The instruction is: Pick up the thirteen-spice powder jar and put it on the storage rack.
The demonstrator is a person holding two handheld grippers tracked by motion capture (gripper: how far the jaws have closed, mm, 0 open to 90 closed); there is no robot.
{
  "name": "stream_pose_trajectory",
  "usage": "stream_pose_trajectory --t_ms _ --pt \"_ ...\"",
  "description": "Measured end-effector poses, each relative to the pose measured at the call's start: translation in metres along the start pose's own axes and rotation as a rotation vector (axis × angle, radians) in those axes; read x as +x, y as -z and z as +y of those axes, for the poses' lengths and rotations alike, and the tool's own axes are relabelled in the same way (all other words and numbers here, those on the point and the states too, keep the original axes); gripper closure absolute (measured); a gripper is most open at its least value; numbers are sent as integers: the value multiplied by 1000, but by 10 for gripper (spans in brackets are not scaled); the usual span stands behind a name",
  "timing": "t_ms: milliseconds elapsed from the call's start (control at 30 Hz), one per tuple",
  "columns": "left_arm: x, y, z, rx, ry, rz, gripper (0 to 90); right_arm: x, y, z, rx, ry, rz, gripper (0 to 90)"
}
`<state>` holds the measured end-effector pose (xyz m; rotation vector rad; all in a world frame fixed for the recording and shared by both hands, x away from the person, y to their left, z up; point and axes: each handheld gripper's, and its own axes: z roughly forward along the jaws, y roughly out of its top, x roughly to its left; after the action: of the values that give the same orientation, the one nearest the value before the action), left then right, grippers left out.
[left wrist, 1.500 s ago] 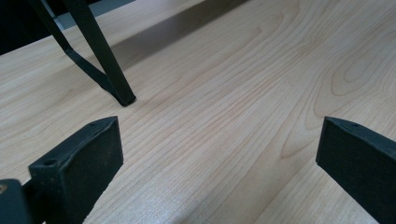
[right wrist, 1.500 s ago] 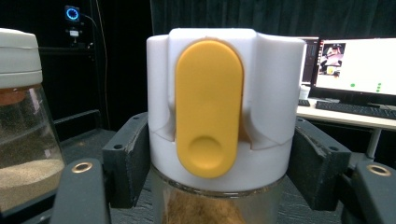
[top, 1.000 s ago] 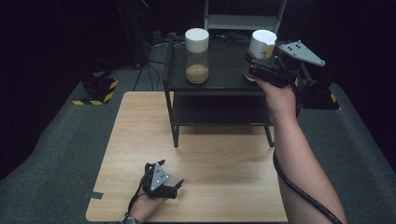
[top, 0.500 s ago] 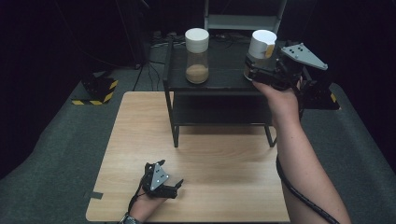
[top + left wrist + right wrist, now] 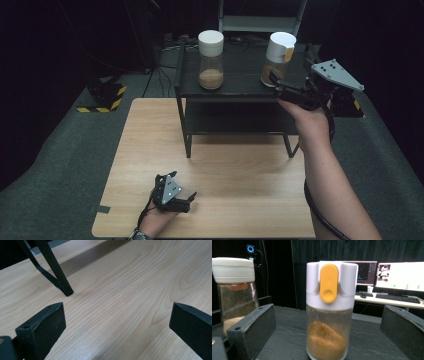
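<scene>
On the black shelf's top (image 5: 240, 82) stand two clear jars with brown powder. The right jar (image 5: 279, 57) (image 5: 329, 312) has a white cap with a yellow tab; the left jar (image 5: 210, 60) (image 5: 234, 290) has a plain white lid. My right gripper (image 5: 276, 87) is open just in front of the yellow-tab jar. Its jaws have just been opening, and the jar stands ahead of them, framed between the fingers (image 5: 254, 325) without touching either. Low on the wooden table (image 5: 240, 170), my left gripper (image 5: 184, 200) (image 5: 117, 317) is open with bare wood between its jaws.
The shelf's thin black leg (image 5: 56, 272) meets the table just ahead of the left gripper. A yellow-and-black striped block (image 5: 102, 97) lies on the dark floor at the left. Desks with lit monitors (image 5: 399, 272) stand behind the shelf.
The right gripper let go of the yellow-tab jar, its jaws spread, and it backed off a little to the right and toward the person. The jar stayed upright. The left gripper kept still.
</scene>
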<state>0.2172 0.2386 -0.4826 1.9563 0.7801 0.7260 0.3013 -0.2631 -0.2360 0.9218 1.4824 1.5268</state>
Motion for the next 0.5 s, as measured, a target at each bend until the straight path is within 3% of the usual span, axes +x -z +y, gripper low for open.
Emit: stream_pose_trajectory --t_ms 367,500 --pt "0 0 0 -2 -2 2 9 -2 23 -14 -1 10 23 0" --pt "0 0 0 1 -1 3 9 -1 30 -20 1 36 27 0"
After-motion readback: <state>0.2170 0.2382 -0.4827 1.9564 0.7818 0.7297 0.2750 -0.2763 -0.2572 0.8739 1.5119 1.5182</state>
